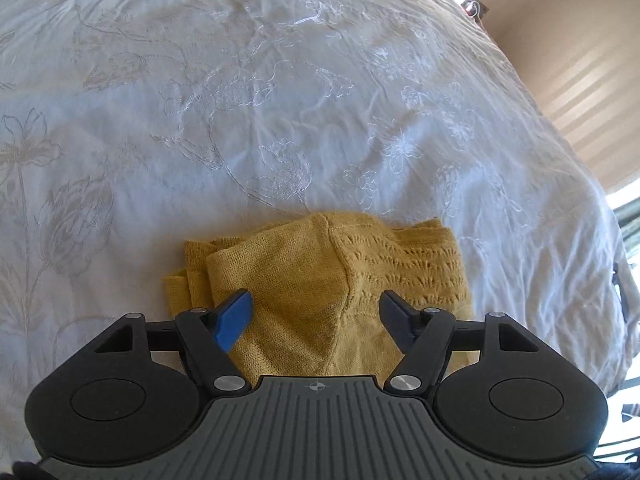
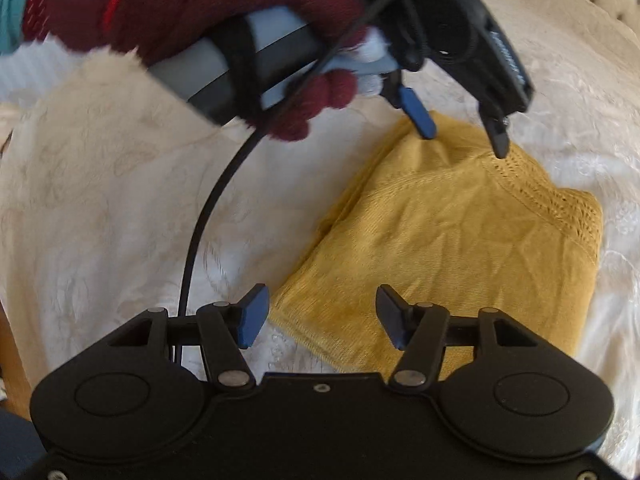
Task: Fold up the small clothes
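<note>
The yellow knit garment [image 1: 320,292] lies folded into a compact stack on the white embroidered bedspread [image 1: 280,100], close to the bedspread's near edge in the left wrist view, with wide bare cloth beyond it and the right-hand edge of the bed falling away toward a beige wall [image 1: 568,60]. It looks laid flat so that its layers settle one upon another; a plain-knit flap covers the left part and an openwork lace panel shows at the right. The left gripper [image 1: 316,320] hangs above the stack, jaws apart, the blue pad [image 1: 234,322] over the plain-knit part near the layered left edge and the dark finger [image 1: 396,320] over the seam by the lace; nothing is pinched between them, so I judge them released. In the right wrist view the garment [image 2: 460,248] sits diagonally on the bedspread [image 2: 120,200], one corner pointing toward the camera. The right gripper [image 2: 320,316] stands open and empty, its blue pad [image 2: 252,316] over bare bedspread just outside the garment's near-left hem, its dark finger [image 2: 392,316] over the yellow knit, so the hem runs between the two. Across the garment, a hand in a maroon glove [image 2: 208,12] holds the left gripper [image 2: 464,136] tilted down over the far corner, tips just above or brushing the fabric; which, I cannot tell. The fold seems nearly finished.
</note>
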